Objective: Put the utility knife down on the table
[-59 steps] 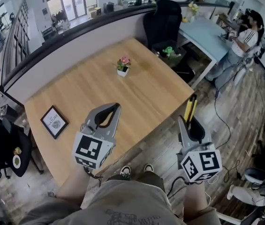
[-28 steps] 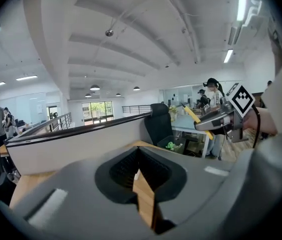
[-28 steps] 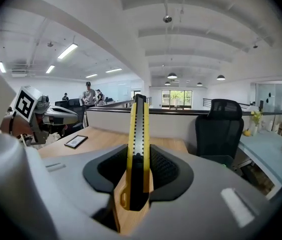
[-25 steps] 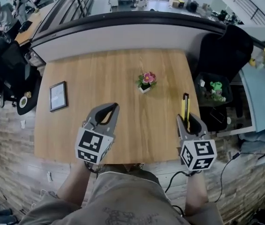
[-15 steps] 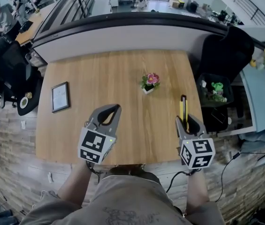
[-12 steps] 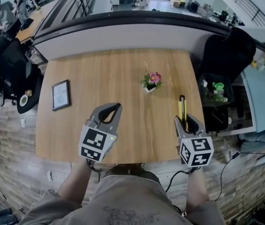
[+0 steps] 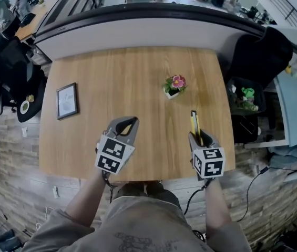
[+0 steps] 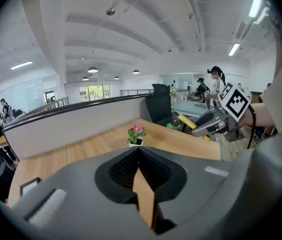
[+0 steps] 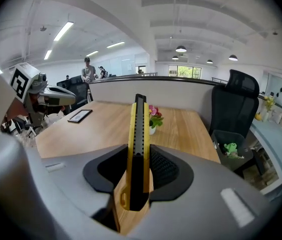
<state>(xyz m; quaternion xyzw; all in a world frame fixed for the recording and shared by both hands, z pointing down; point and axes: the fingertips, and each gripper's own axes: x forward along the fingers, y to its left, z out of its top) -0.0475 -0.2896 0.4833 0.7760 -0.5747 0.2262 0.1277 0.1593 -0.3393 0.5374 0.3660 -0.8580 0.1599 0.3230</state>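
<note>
The utility knife point(image 7: 194, 125), yellow with a black slider, sticks out forward from my right gripper point(image 7: 197, 137), which is shut on its rear half. In the right gripper view the knife point(image 9: 138, 134) stands on edge between the two pads, pointing toward the far side of the wooden table point(image 7: 127, 72). This gripper hangs over the table's near right part. My left gripper point(image 7: 129, 122) is over the near middle of the table, shut with nothing in it. In the left gripper view its tips point(image 8: 138, 150) meet.
A small potted pink flower point(image 7: 175, 85) stands ahead of the knife. A framed picture point(image 7: 67, 101) lies at the table's left. A black office chair point(image 7: 258, 49) and a bin with a green toy point(image 7: 248, 94) are off the right edge. A low wall point(image 7: 137, 28) runs behind.
Both grippers have sunk toward the table and now look smaller and closer together in the head view. The knife stays clamped in the right gripper; the left stays shut.
</note>
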